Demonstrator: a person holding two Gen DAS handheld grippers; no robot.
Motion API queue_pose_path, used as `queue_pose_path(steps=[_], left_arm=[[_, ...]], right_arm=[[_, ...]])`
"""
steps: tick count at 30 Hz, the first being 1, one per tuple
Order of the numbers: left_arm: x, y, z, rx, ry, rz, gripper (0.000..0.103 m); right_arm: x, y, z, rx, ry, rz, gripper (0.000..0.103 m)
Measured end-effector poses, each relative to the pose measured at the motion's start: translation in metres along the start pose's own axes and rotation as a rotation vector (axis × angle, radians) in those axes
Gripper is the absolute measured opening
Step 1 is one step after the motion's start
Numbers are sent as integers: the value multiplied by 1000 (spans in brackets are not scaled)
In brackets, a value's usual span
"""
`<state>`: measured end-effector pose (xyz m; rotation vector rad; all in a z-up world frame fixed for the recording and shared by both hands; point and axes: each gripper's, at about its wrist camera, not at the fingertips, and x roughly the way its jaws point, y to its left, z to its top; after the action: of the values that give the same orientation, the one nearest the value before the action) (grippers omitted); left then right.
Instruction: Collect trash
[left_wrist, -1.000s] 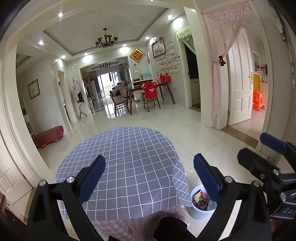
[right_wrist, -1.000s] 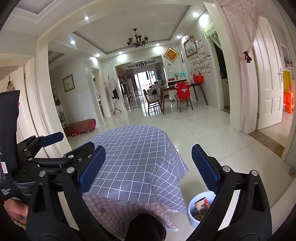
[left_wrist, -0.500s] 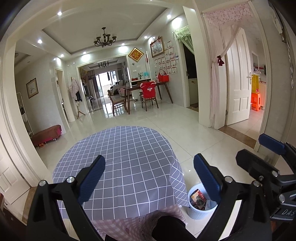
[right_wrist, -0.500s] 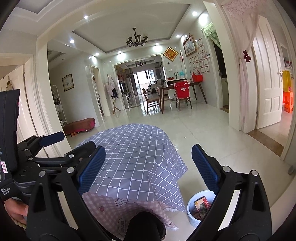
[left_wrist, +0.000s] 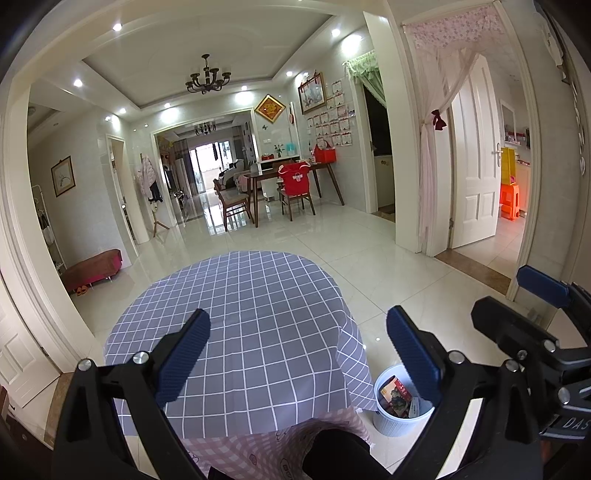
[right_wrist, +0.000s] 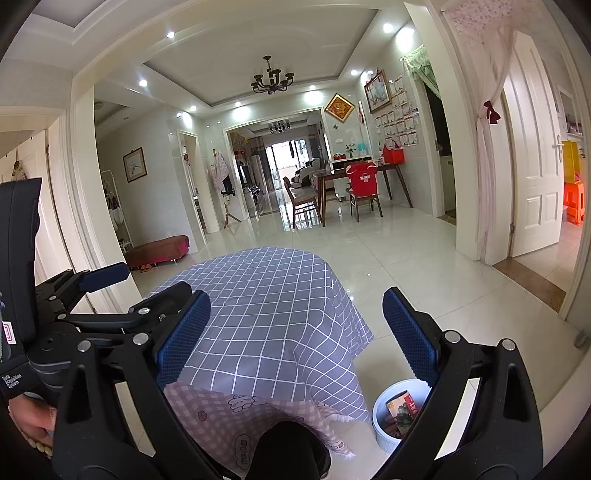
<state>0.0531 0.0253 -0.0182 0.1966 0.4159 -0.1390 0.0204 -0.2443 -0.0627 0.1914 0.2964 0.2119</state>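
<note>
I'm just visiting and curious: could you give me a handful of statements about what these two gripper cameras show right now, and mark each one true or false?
1. Both the left gripper and the right gripper are open and hold nothing. True.
2. The trash bin stands on top of the table. False: it stands on the floor beside the table.
3. The trash bin is empty. False: packaging, including a red wrapper, lies in it.
4. A grey checked tablecloth covers the table, with a pink checked cloth showing under it at the near edge. True.
5. Loose trash lies scattered over the tablecloth. False: no trash shows on the part in view.
</note>
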Motion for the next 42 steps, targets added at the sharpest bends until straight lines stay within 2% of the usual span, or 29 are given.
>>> queue_pose_path(steps=[42], left_arm=[[7,-4,-6,7,7,-7,94]], right_arm=[[0,1,-5,8,5,-1,93]])
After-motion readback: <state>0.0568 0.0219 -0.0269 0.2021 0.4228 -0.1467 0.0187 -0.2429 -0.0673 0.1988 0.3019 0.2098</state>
